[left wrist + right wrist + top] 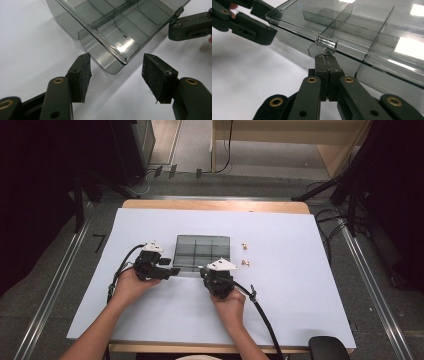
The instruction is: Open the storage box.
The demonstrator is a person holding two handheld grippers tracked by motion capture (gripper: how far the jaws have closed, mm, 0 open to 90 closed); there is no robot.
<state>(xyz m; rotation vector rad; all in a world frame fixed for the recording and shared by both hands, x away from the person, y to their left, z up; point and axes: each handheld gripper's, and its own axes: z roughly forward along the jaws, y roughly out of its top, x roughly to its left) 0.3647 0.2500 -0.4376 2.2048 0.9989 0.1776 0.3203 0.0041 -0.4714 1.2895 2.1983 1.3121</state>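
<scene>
Right tongs pinched under box latch.

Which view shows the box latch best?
Right gripper view: the latch sits large and centred, right gripper shut just beneath it. In the high view the box is small; the left gripper view shows a box corner.

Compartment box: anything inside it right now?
The compartment box shows dividers and bare cells through its smoky lid; nothing visible inside. Glare hides some far cells.
</scene>
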